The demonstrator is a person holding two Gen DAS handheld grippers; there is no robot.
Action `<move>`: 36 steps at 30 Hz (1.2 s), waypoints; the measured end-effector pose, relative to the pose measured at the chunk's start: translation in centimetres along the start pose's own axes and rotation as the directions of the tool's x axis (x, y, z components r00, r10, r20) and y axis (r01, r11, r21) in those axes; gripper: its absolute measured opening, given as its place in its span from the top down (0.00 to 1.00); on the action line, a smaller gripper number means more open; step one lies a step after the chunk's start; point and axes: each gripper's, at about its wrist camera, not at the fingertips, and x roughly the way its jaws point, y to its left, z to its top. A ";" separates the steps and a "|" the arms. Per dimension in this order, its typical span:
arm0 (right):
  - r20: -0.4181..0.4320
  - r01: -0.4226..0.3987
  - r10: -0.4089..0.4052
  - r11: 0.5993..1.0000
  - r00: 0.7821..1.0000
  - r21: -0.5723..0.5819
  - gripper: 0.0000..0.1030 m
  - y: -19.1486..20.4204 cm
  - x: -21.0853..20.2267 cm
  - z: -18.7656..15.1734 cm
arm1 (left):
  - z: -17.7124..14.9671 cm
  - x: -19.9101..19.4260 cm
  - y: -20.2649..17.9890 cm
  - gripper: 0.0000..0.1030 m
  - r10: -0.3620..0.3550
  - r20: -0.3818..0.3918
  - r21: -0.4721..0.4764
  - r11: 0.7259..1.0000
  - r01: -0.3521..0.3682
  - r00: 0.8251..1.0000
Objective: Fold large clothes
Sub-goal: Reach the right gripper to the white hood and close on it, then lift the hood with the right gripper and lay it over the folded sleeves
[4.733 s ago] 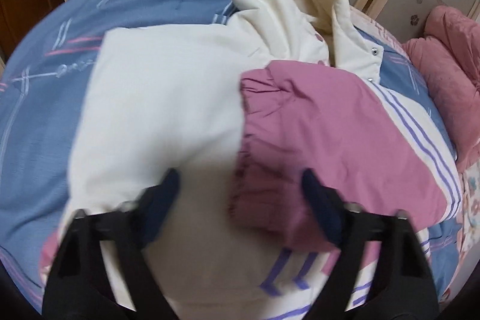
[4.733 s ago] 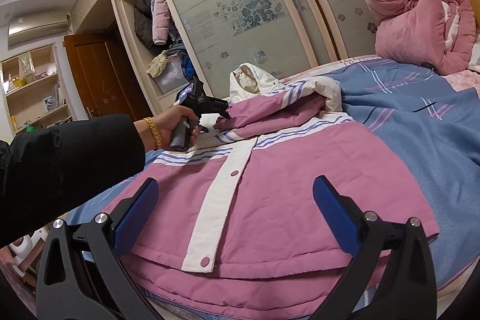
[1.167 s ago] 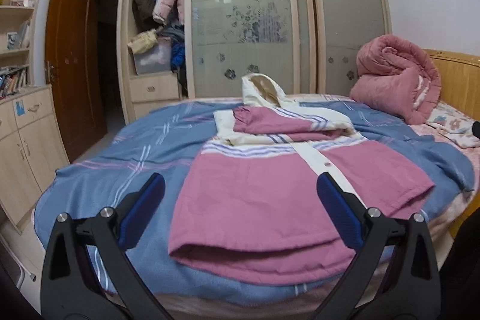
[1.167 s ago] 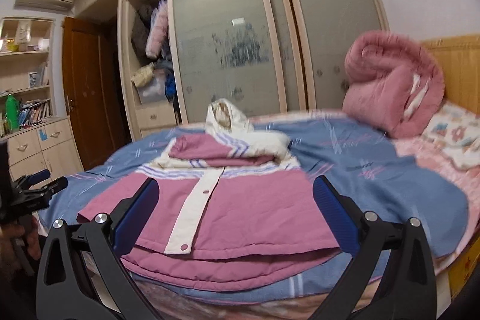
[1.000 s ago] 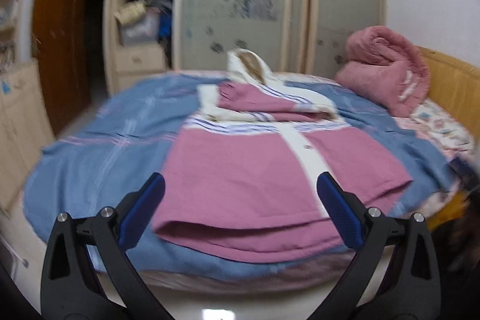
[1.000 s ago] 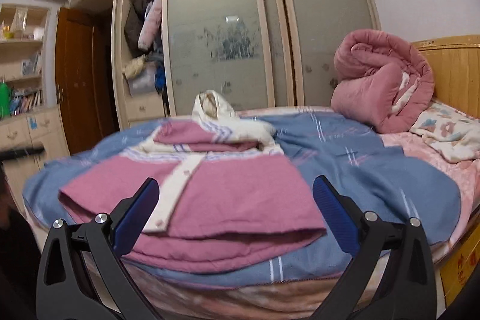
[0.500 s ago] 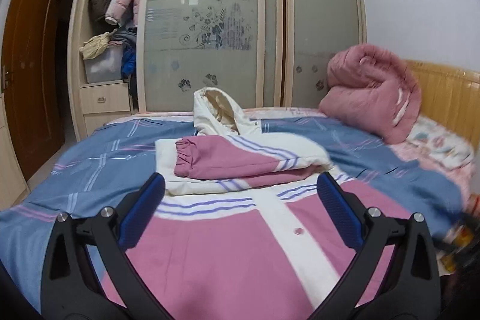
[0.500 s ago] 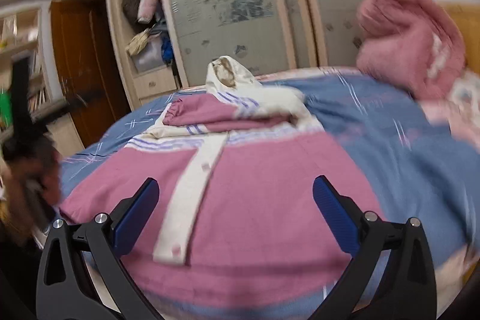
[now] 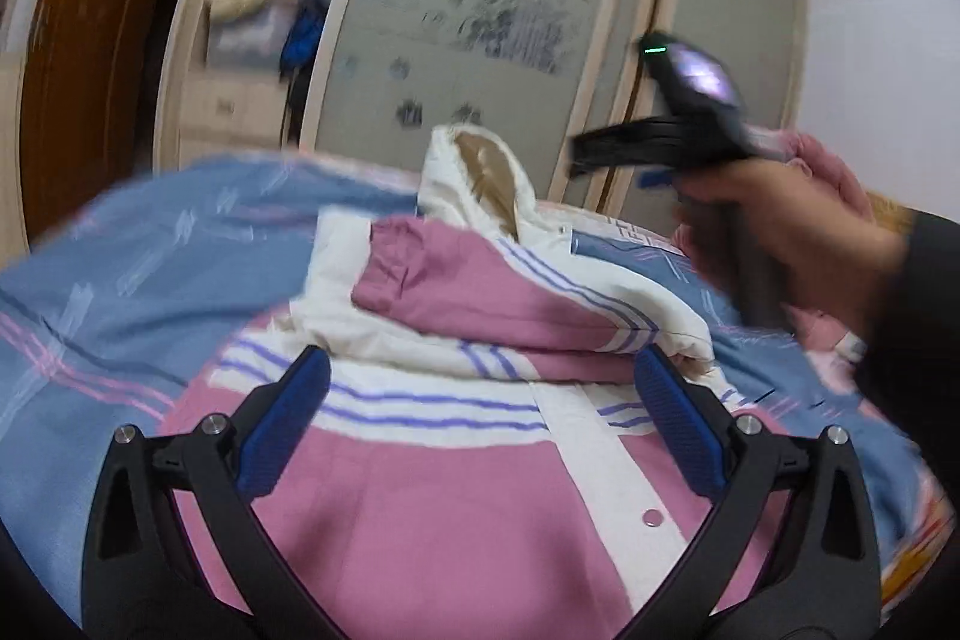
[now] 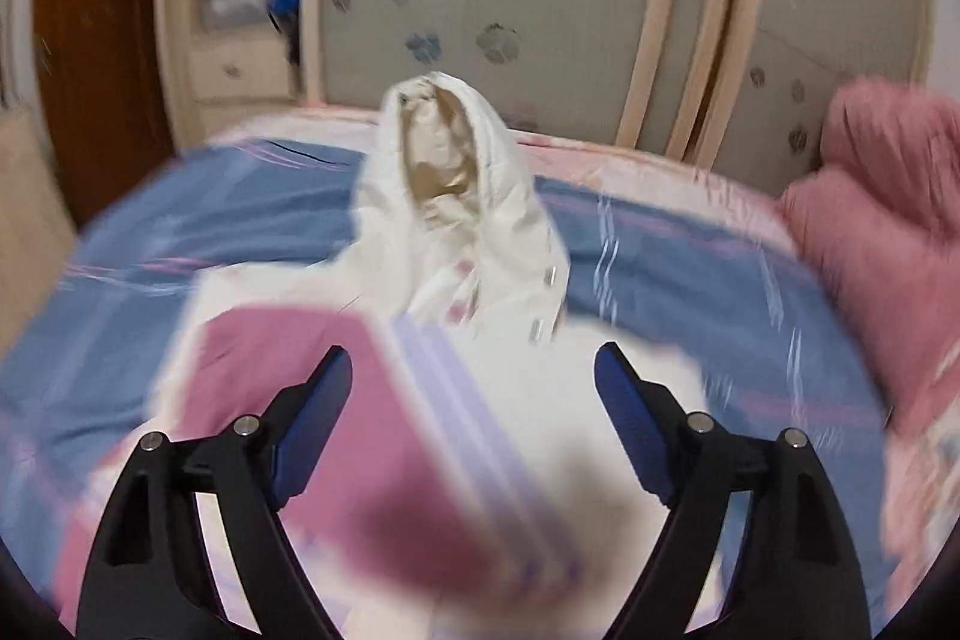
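In the left wrist view, our left claw (image 9: 474,418) is hanging wide open over the pink and cream jacket (image 9: 456,496), which is lying across the frame's lower centre on the bed (image 9: 120,280); our right hand (image 9: 798,232) is gripping its tool at upper right.

In the blurred right wrist view, our right claw (image 10: 474,400) is closing, nothing between its jaws, above the jacket's folded sleeves, its hood (image 10: 462,196) standing at centre.

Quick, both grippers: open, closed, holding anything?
Left gripper: open, empty, over the jacket.
Right gripper: jaws closing, nothing between them, near the hood.
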 end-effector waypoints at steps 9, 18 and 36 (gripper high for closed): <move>-0.092 0.185 -0.193 0.978 0.977 -0.094 0.19 3.0 15.2 9.0 | -1.2 2.2 2.2 0.02 -0.019 -0.083 -0.052 0.999 0.015 0.996; -0.173 0.271 -0.277 0.961 0.945 -0.055 0.96 0.2 21.3 10.9 | -1.7 2.6 2.8 0.02 -0.044 -0.134 -0.071 0.997 0.035 0.990; -0.037 -0.008 0.025 0.909 0.999 0.417 0.98 -14.7 6.0 -4.5 | -1.6 1.3 0.9 0.02 -0.092 -0.154 -0.053 0.995 0.085 0.984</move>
